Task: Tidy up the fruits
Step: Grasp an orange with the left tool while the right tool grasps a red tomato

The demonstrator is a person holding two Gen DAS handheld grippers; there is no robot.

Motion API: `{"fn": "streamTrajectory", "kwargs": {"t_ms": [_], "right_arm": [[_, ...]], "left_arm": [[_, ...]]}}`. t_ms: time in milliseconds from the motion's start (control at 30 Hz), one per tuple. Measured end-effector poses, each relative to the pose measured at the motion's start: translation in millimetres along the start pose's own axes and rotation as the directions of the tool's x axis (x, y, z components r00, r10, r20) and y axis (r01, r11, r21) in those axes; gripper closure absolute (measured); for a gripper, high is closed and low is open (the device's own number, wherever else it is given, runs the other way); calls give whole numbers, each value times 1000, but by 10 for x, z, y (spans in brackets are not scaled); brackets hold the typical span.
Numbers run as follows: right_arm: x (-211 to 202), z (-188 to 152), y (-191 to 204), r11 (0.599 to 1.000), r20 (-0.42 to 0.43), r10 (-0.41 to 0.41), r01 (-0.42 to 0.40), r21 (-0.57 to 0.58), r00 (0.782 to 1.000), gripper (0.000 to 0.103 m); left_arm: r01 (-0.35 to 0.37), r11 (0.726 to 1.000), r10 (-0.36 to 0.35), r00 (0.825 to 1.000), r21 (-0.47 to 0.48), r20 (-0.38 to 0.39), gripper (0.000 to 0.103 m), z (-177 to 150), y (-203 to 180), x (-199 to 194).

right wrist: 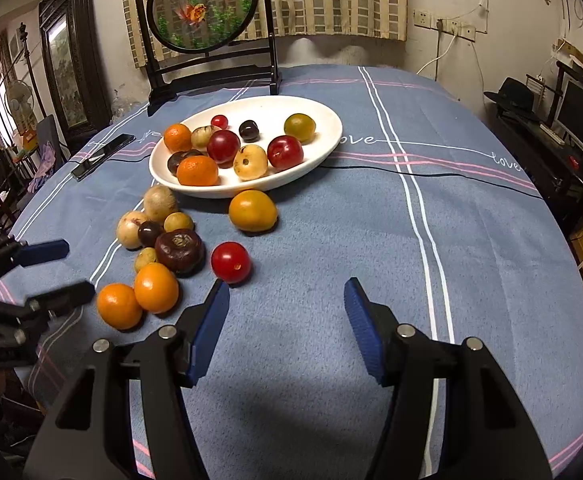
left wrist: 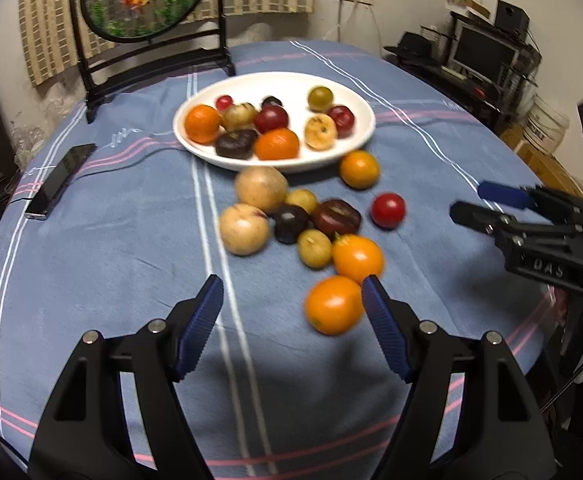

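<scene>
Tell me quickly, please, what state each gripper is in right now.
Left gripper: open, holding nothing, above the tablecloth.
Right gripper: open, holding nothing, above the tablecloth.

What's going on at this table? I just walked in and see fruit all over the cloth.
A person is sorting fruit with a hand-held gripper in each hand. Both the left gripper and the right gripper are open and empty, hovering over the blue tablecloth. About ten fruits already lie in the white plate. A similar number are loose in front of it, including a red tomato by the right gripper and an orange by the left.
</scene>
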State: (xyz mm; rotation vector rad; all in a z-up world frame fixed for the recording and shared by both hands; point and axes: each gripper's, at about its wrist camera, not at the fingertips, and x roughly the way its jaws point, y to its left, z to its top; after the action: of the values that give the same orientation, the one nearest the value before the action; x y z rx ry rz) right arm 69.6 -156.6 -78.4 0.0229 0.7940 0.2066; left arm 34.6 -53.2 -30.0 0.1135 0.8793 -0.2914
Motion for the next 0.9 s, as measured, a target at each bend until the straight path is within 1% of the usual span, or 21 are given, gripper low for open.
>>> {"fn": "streamTrajectory", "kwargs": {"t_ms": [267,333,367,400,433,467,600,700,800,900], "right_arm": [[6,-30,12,1000,-4,6,-6,-1,1000,43],[19,-32,9,1000,-7,9,-9,0,1000,43],[26,-32,8,1000,-9,11,-11,1,1000,43],[38,-32,10,1000,-11,14,-14,1,1000,43],[46,-28,13,1000,-14,15,-15,1,1000,43],[61,-26,17,1000,-17,16,-16,0,1000,43],[110,-9,45,1000,-27,24,-24,-7,999,43],[175,12,80,1000,-38,22,-22,-19,999,43],[281,16,149,998,-64,-6,2,-56,998,43],[367,17,228,996,-88,2,-10,-86,996,43]], "left_arm": [[52,998,-50,996,20,-72,31,-71,-112,237],[70,998,-69,993,7,-95,39,-82,-104,330],[82,997,-82,991,0,-108,50,-89,-97,369],[97,995,-97,987,-9,-124,58,-96,-86,412],[109,994,-110,986,-13,-125,59,-98,-79,435],[109,994,-109,987,-5,-120,63,-97,-84,431],[107,994,-104,987,20,-121,63,-89,-112,434],[86,996,-84,990,13,-113,63,-76,-59,427],[69,998,-69,992,-3,-103,63,-58,36,401],[58,998,-60,994,-19,-94,63,-55,123,376]]}}
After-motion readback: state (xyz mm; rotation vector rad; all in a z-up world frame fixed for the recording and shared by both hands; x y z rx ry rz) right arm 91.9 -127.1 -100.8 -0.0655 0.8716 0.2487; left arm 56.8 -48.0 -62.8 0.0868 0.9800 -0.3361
